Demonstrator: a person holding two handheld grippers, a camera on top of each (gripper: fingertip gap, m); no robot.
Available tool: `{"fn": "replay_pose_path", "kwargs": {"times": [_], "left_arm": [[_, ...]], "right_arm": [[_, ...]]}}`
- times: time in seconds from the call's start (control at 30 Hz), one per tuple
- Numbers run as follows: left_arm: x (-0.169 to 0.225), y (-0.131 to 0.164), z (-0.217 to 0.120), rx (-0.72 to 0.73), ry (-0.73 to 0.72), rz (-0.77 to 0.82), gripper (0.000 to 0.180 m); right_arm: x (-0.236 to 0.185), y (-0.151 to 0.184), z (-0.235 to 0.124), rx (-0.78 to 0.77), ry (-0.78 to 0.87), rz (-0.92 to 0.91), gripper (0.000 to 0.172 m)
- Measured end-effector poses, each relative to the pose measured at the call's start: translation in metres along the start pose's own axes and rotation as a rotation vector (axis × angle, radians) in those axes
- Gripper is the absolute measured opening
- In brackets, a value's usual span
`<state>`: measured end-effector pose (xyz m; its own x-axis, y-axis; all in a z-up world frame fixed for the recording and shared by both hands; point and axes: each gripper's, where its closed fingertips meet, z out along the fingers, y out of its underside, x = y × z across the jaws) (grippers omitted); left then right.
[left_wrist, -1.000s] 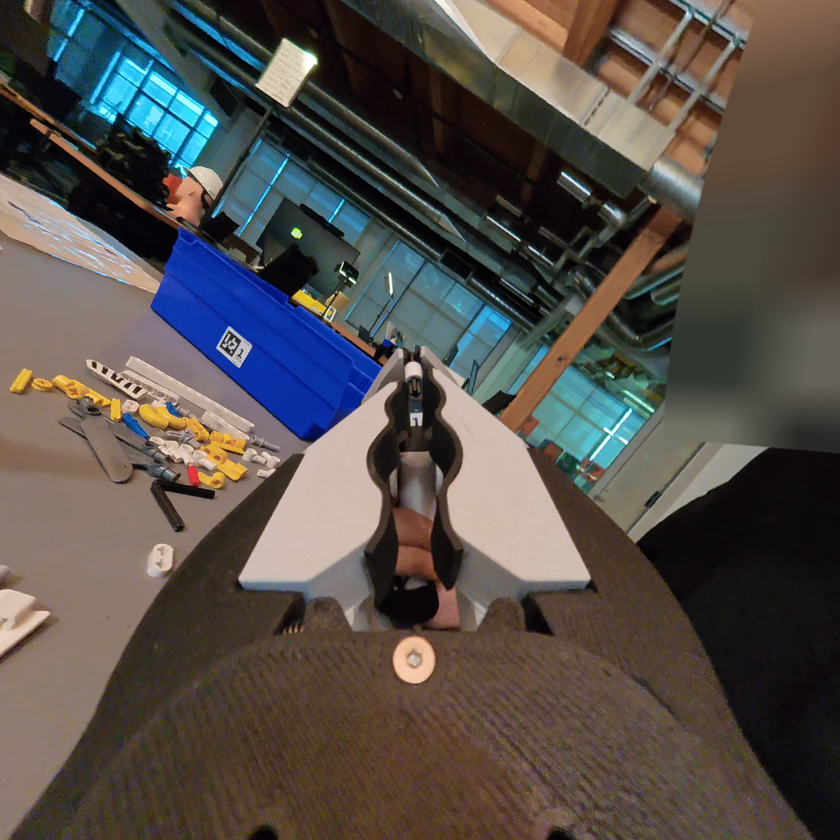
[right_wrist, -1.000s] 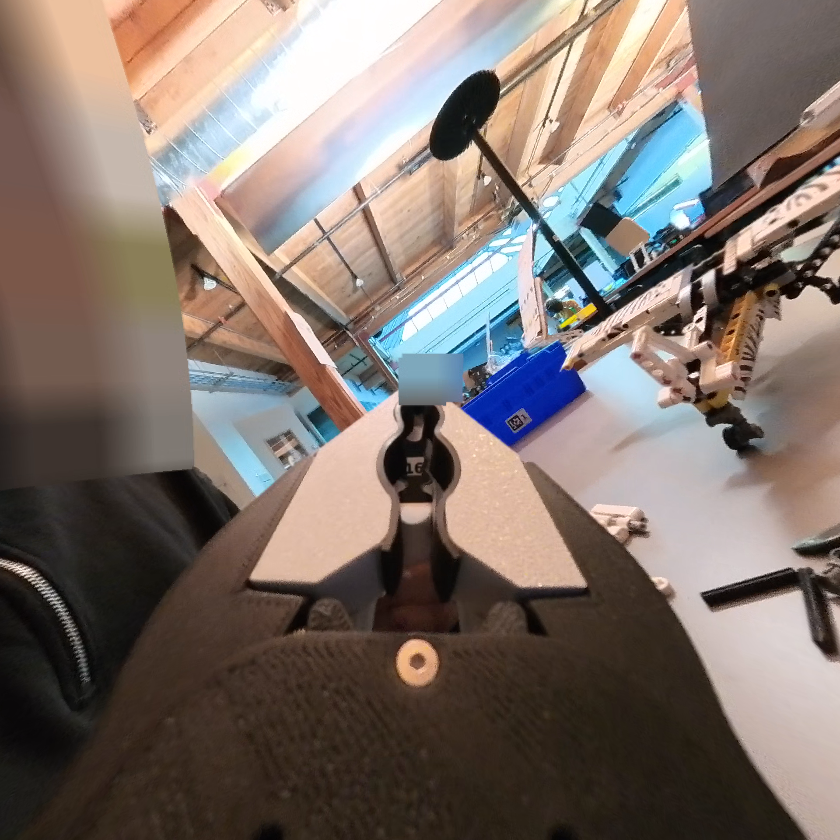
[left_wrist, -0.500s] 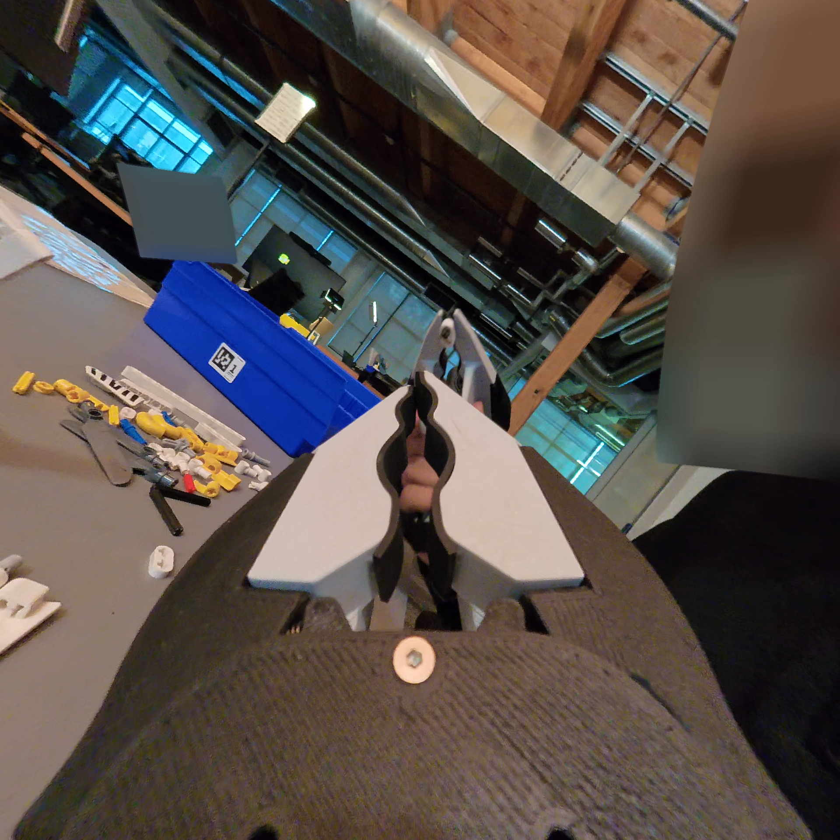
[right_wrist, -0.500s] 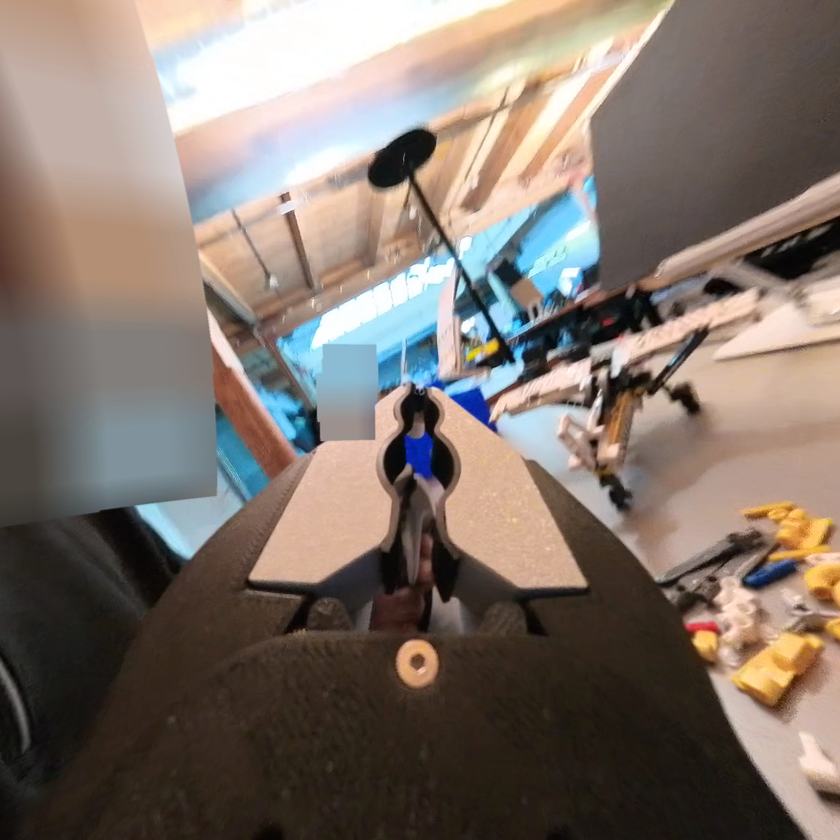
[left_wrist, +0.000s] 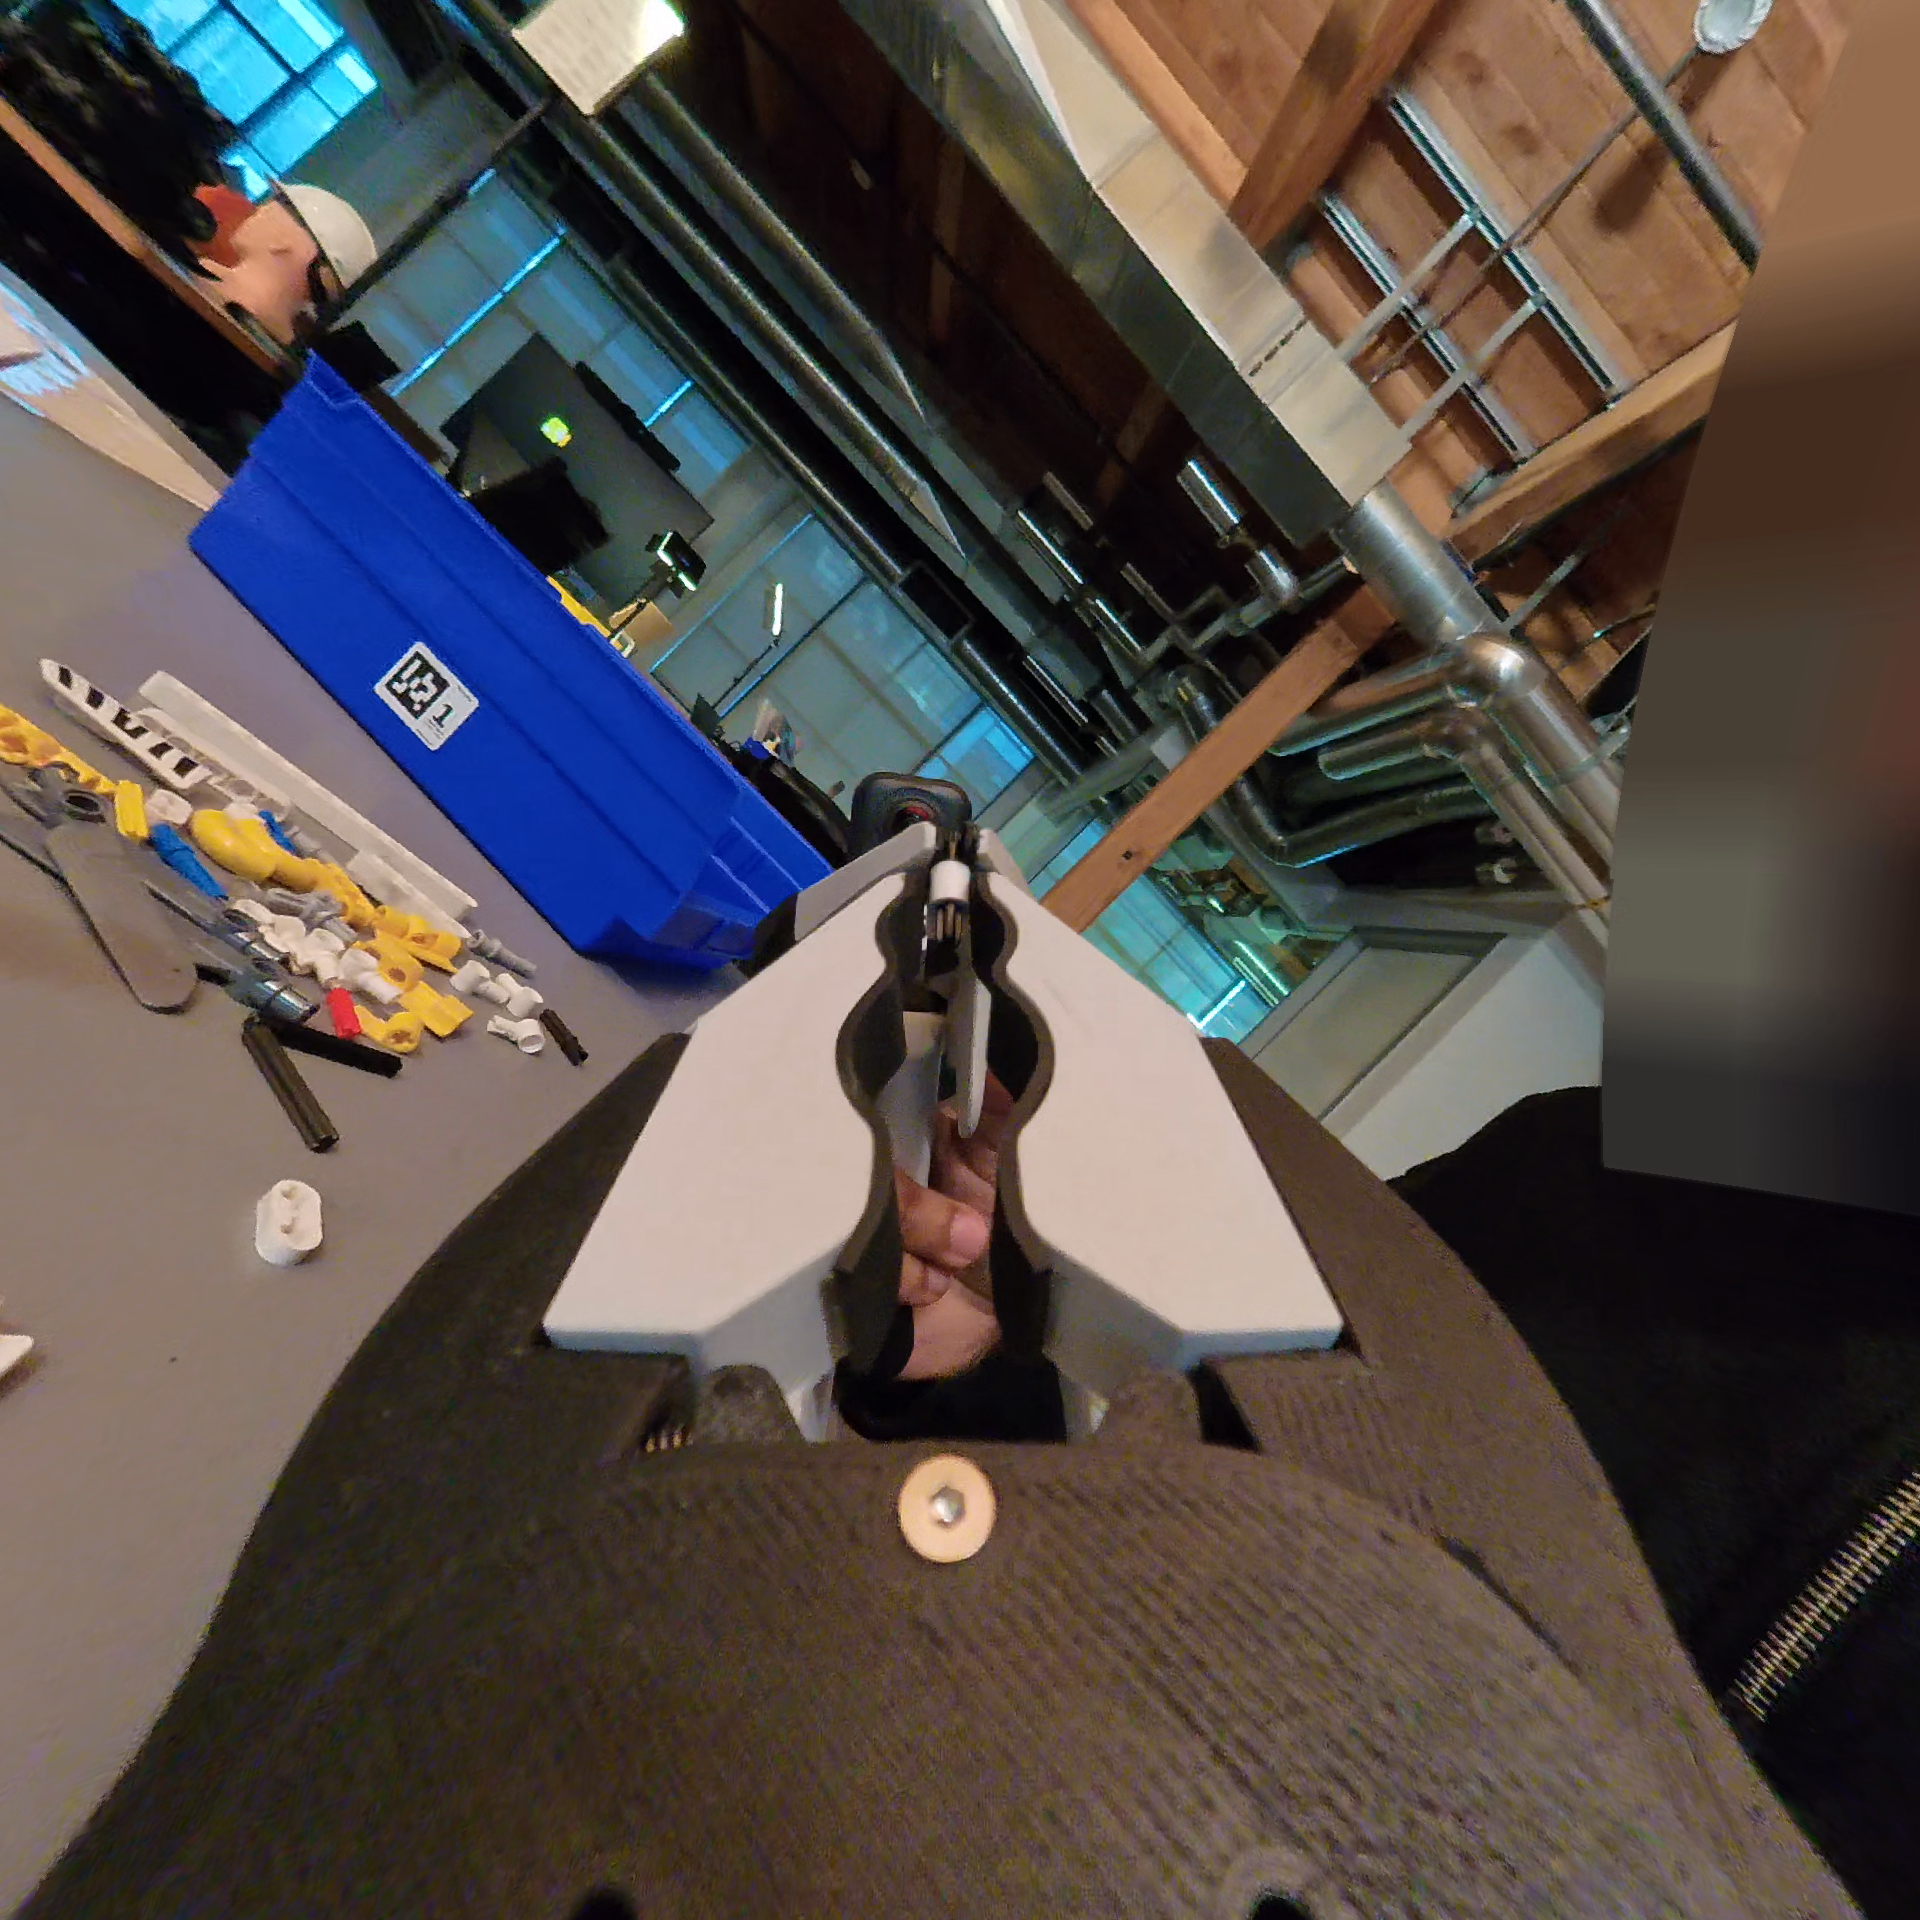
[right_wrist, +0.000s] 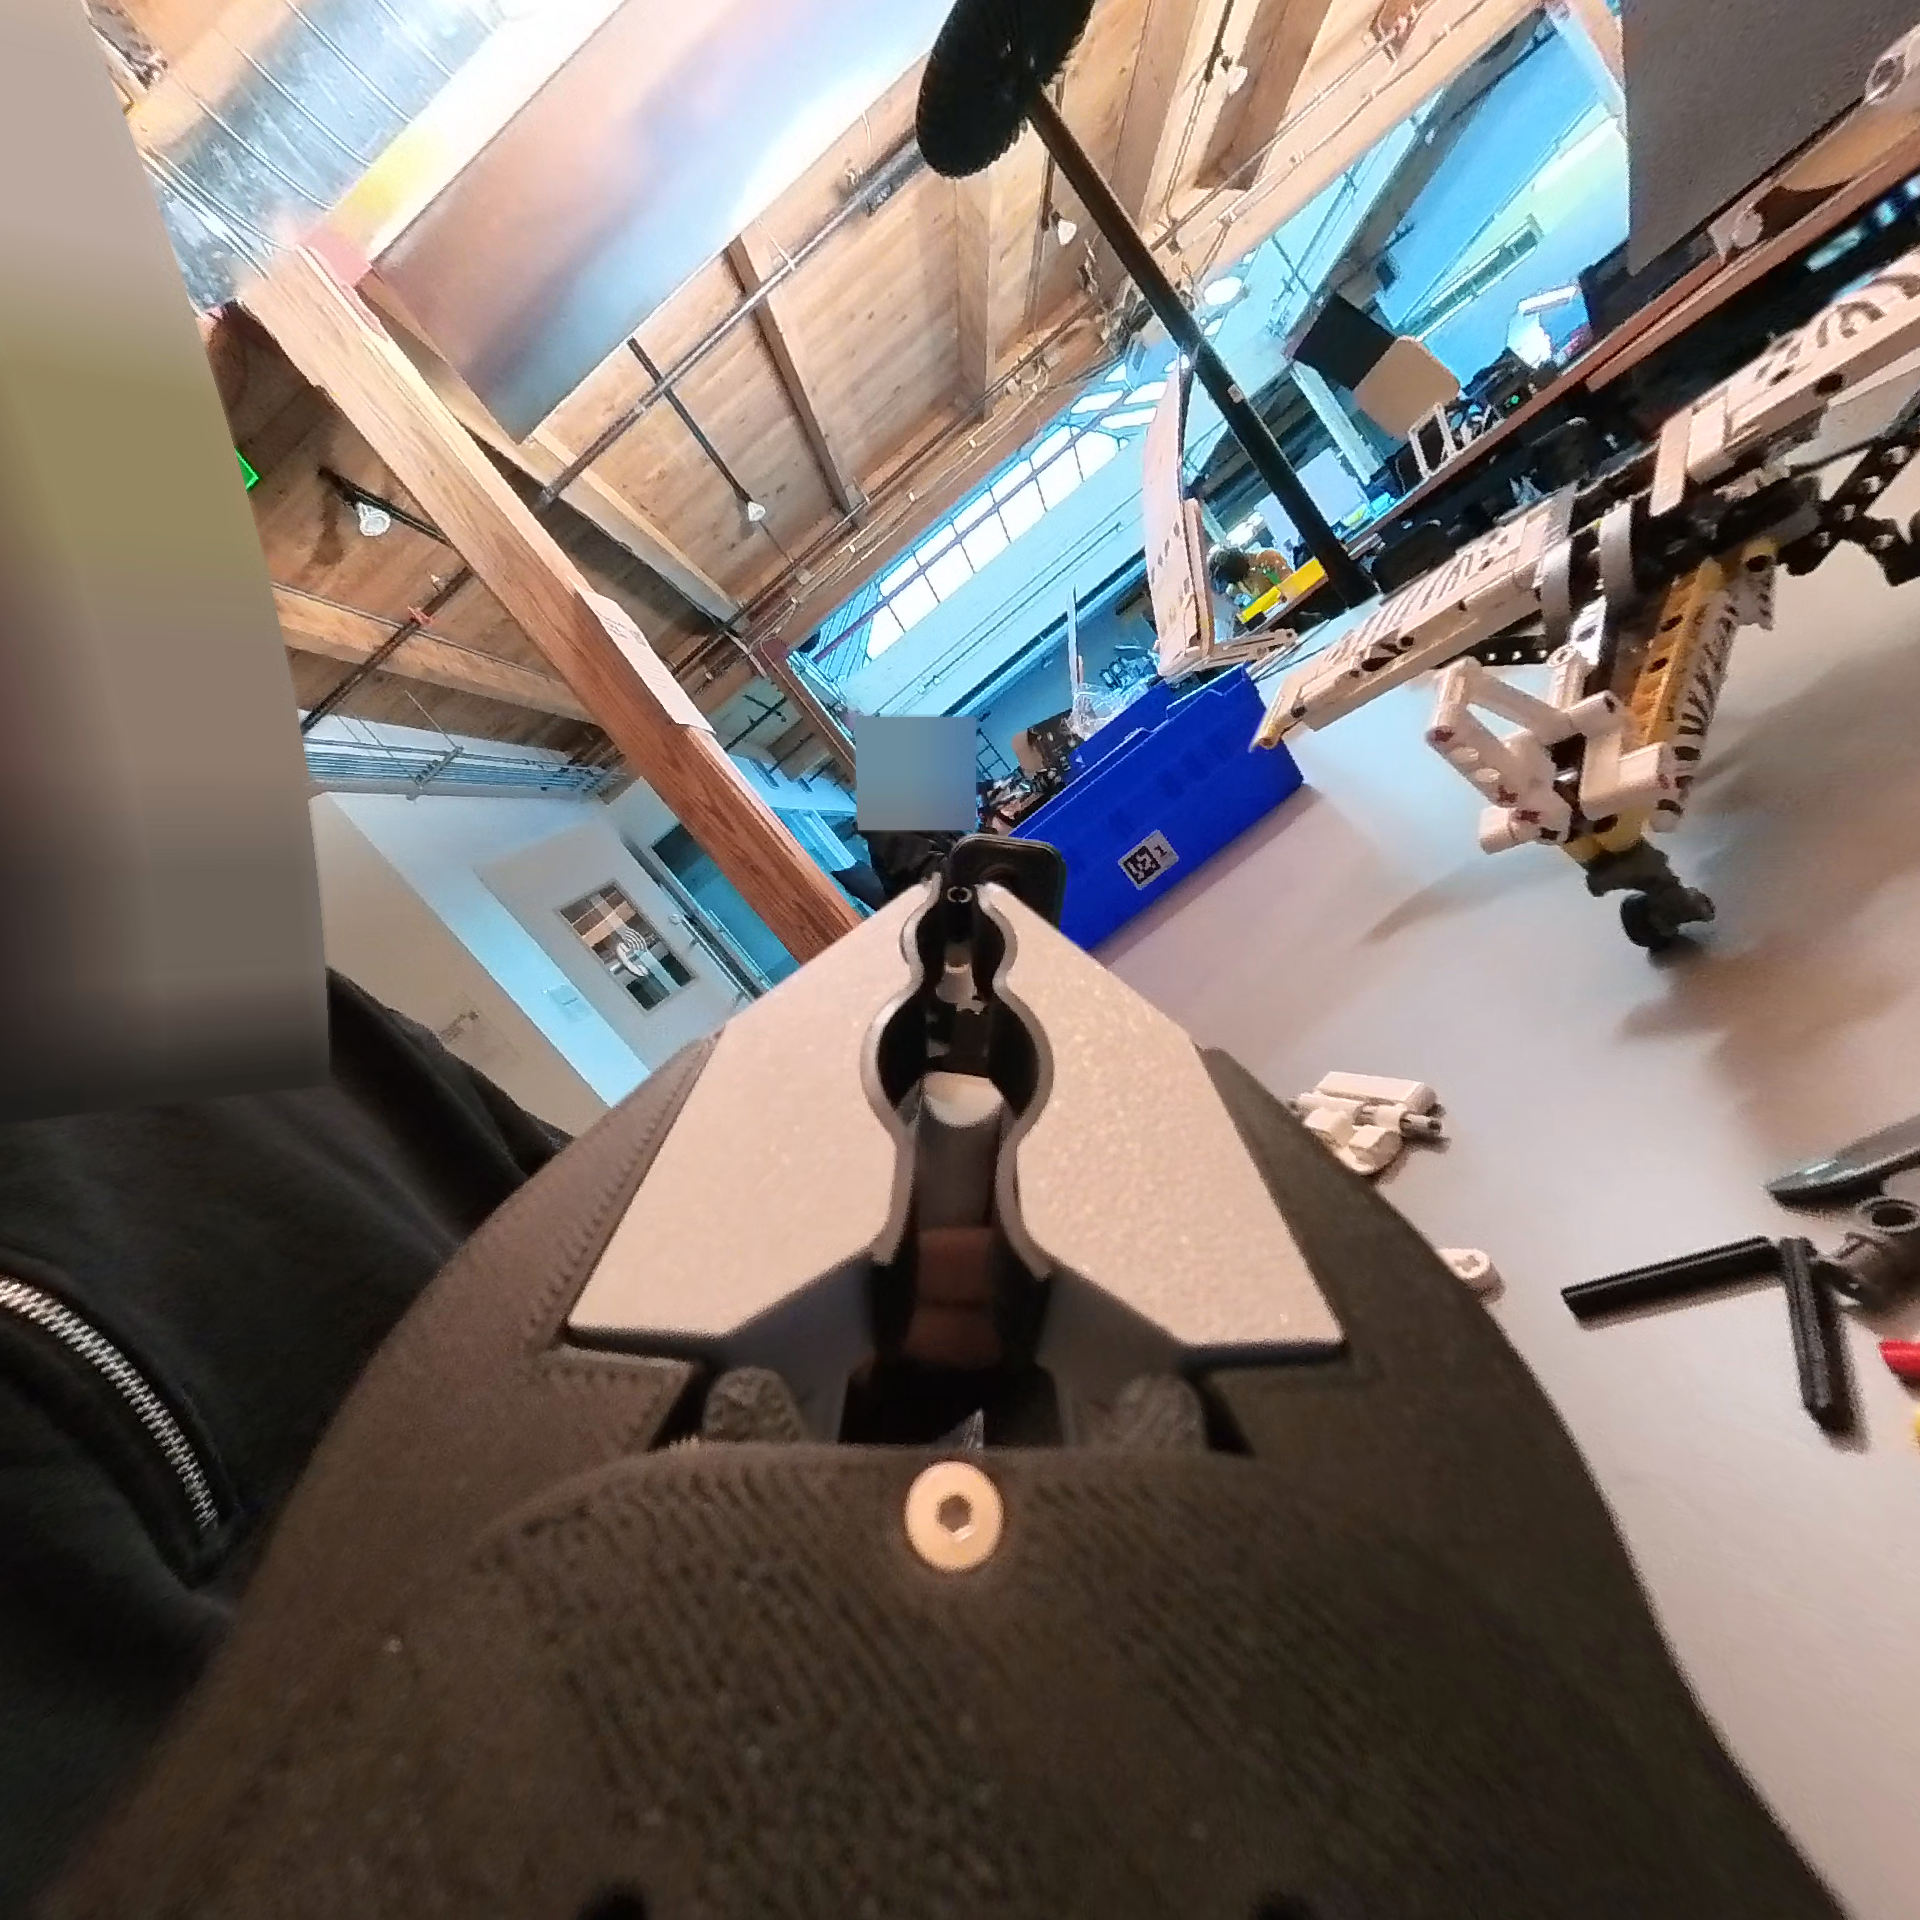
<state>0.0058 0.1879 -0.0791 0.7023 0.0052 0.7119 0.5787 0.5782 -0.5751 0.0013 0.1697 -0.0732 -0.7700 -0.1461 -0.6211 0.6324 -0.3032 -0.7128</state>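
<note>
While the left gripper (left_wrist: 948, 868) pinches a small white bush (left_wrist: 948, 885) on a black pin and the right gripper (right_wrist: 958, 902) clamps that pin's end, keep both aligned.

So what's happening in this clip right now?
A person holds two tongs up off a grey table, tips facing each other. The left tongs pinch a small white sleeve on a thin dark pin. The right tongs are closed on a small dark ring-ended piece. Loose yellow, white and black building parts lie by a blue bin; a part-built model stands nearby.
</note>
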Motion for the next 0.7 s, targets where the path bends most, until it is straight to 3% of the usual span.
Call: {"fn": "replay_pose_path", "kwargs": {"times": [0.33,0.7], "left_arm": [[0.000,0.002,0.002,0.031,-0.064,0.050,0.006],[0.017,-0.004,0.004,0.081,-0.010,0.004,0.007]], "right_arm": [[0.000,-0.006,-0.002,0.080,0.048,-0.010,0.000],[-0.015,-0.015,0.002,0.137,0.056,-0.013,0.000]]}}
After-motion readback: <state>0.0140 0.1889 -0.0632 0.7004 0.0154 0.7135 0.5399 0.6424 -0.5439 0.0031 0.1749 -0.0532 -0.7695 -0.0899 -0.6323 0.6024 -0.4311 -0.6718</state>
